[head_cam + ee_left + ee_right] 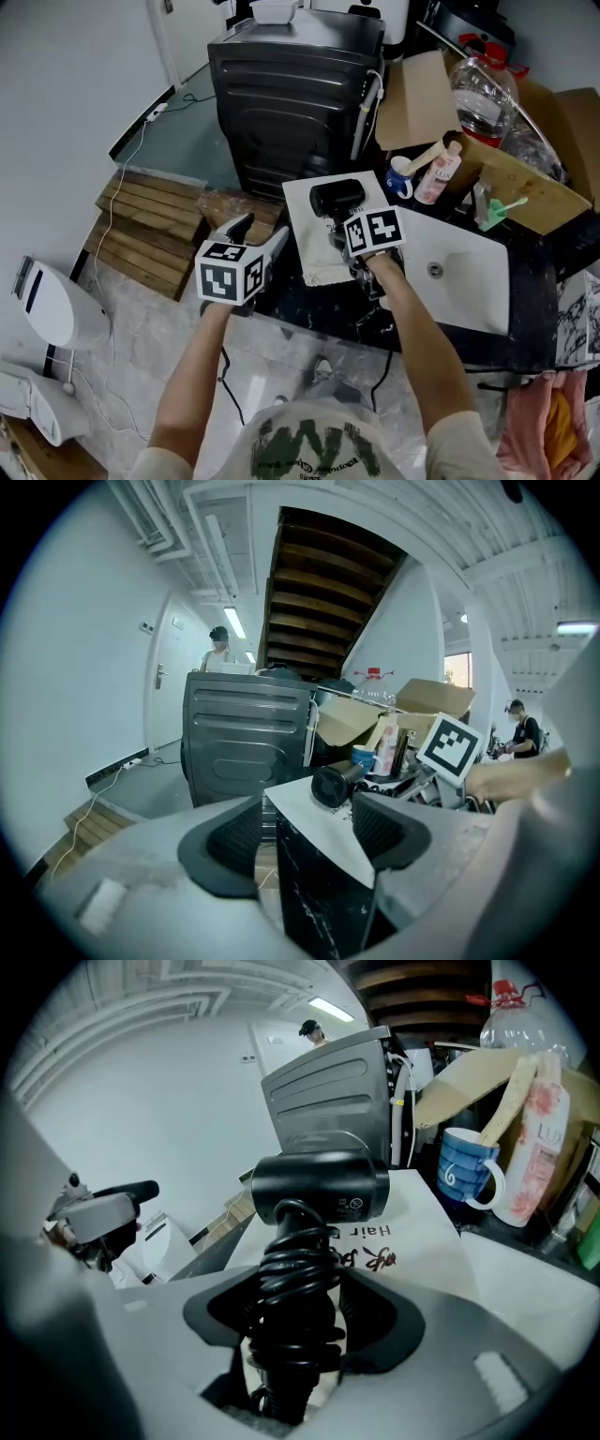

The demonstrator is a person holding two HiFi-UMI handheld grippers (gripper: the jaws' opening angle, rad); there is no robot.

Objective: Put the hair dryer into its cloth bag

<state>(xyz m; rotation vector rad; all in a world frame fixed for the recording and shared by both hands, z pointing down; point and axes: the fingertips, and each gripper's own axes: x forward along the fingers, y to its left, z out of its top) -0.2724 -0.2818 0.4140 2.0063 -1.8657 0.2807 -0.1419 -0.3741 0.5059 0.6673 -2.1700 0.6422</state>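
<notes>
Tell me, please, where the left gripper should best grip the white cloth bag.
Pinch its near corner from the counter's front: the white cloth bag lies flat on the black marble counter, and that corner reaches the edge, probably leaving fingers room above and below.

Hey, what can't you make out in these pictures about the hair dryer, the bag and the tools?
- Mouth of the flat white cloth bag: head view, the black hair dryer and the right tool cover part of it; no opening shows.
- Dryer's plug: right gripper view, lost in the coiled black cord.
- Bag's print: right gripper view, partly behind the dryer.
</notes>
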